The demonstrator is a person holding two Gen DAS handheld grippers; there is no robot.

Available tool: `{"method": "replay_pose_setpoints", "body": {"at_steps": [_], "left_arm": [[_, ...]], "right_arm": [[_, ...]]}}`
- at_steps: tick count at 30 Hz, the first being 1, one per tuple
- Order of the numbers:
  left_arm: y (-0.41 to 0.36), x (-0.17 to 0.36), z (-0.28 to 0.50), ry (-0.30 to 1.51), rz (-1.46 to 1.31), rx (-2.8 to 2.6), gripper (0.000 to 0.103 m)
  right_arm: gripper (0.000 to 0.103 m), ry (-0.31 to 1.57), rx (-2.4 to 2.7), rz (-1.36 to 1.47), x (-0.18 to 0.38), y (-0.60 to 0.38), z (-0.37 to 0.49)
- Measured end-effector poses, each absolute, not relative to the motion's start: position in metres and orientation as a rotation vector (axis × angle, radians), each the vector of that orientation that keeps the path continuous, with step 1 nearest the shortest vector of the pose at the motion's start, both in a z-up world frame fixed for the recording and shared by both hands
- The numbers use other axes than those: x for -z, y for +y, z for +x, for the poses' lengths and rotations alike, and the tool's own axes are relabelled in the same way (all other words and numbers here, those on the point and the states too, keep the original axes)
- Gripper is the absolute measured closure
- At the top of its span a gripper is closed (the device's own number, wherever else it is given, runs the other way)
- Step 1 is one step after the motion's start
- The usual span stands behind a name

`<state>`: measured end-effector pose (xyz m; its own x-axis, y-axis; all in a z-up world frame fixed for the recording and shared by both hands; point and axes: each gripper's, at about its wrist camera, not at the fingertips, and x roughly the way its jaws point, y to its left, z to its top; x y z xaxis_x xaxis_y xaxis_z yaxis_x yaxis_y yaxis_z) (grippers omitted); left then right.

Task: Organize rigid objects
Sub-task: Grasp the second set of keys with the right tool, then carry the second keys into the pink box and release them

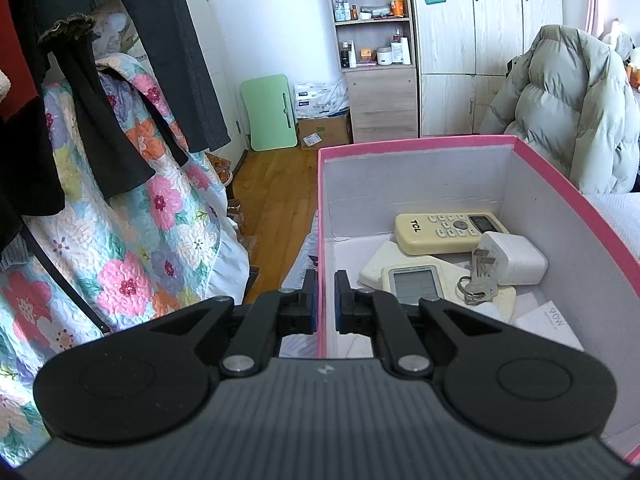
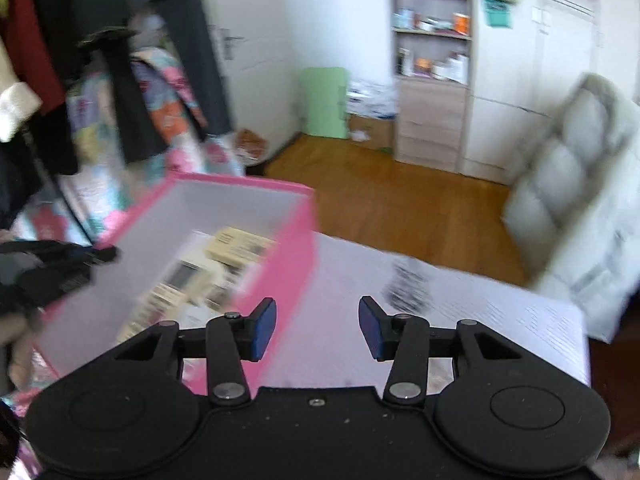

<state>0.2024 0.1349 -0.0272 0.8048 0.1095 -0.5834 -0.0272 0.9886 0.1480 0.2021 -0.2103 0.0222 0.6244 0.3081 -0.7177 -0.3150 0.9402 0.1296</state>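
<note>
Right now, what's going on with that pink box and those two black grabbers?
A person is sorting small hard items into the pink box. The left gripper is clamped on the box's side wall. The right gripper hangs open and empty beside the box. Inside lie a TCL remote, a second remote, a white charger and keys.

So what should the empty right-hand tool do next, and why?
Probably reach for the dark object lying on the white surface just ahead of it. The right gripper is open with nothing between its fingers, the left gripper is shut on the wall of the pink box, and remotes and a charger already sit inside. The object is too blurred to name.
</note>
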Motion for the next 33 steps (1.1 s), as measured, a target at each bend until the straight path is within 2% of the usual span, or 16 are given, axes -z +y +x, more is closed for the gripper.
{"method": "replay_pose_setpoints", "body": {"at_steps": [6,12,17,23,24,25,27,28,33], "left_arm": [[0.132,0.027,0.203,0.635,0.165,-0.074,0.096],[0.131,0.027,0.203,0.634,0.165,-0.076,0.096],[0.129,0.027,0.203,0.639,0.178,-0.069,0.096],[0.127,0.027,0.204,0.639,0.193,-0.071,0.095],[0.127,0.027,0.204,0.639,0.189,-0.070,0.095],[0.127,0.027,0.204,0.639,0.185,-0.071,0.095],[0.128,0.027,0.203,0.639,0.184,-0.073,0.095],[0.128,0.026,0.203,0.638,0.184,-0.072,0.095],[0.128,0.026,0.203,0.638,0.179,-0.068,0.095]], "right_arm": [[0.052,0.890,-0.290,-0.017,0.014,-0.244,0.199],[0.044,0.943,-0.197,0.046,0.057,-0.254,0.213],[0.044,0.937,-0.146,0.128,0.087,-0.256,0.231],[0.040,0.837,-0.129,-0.035,0.105,-0.231,0.237],[0.045,0.825,-0.122,-0.035,0.105,-0.231,0.237],[0.064,0.814,-0.114,-0.046,0.105,-0.230,0.237],[0.085,0.804,-0.126,-0.047,0.103,-0.230,0.235],[0.100,0.800,-0.138,-0.032,0.102,-0.232,0.234],[0.101,0.794,-0.146,-0.023,0.101,-0.233,0.230]]}}
